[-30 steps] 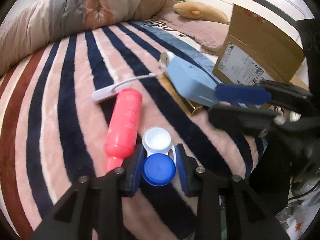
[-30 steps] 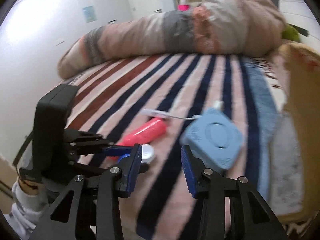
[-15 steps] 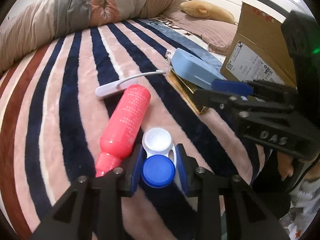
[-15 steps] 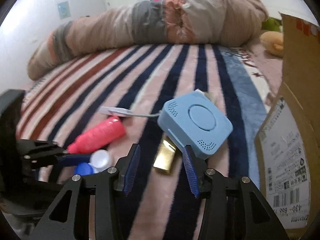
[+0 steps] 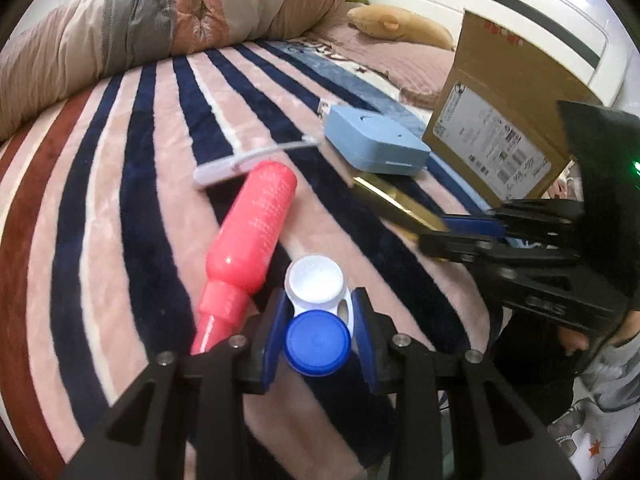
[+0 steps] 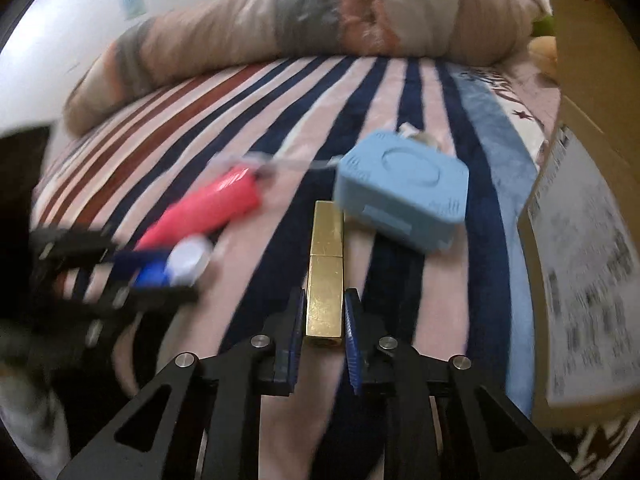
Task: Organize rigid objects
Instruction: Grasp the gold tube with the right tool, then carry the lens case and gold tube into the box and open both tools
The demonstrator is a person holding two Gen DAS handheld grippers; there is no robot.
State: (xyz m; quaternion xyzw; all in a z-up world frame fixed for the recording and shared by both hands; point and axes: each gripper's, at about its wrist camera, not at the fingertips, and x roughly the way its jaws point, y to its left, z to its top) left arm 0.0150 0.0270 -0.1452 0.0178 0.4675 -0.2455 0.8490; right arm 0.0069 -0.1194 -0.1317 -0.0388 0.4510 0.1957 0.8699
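Note:
My left gripper (image 5: 319, 332) is shut on a contact lens case (image 5: 316, 312) with one white and one blue cap, low over the striped blanket. A pink bottle (image 5: 250, 236) lies just left of it. My right gripper (image 6: 323, 322) has its fingers closed against the near end of a gold bar-shaped box (image 6: 326, 272); this shows in the left wrist view too (image 5: 396, 204). A light blue square device (image 6: 404, 192) lies beyond the gold box, with a white cable (image 5: 248, 158) running left from it.
An open cardboard box (image 5: 500, 120) stands at the right of the bed. A rolled duvet (image 5: 160, 28) lies across the back. A tan plush toy (image 5: 400, 26) rests on the pillow. The striped blanket (image 5: 100, 184) stretches free to the left.
My right gripper has moved left and down from the blue device to the gold box and narrowed onto it. The left gripper has kept hold of the lens case.

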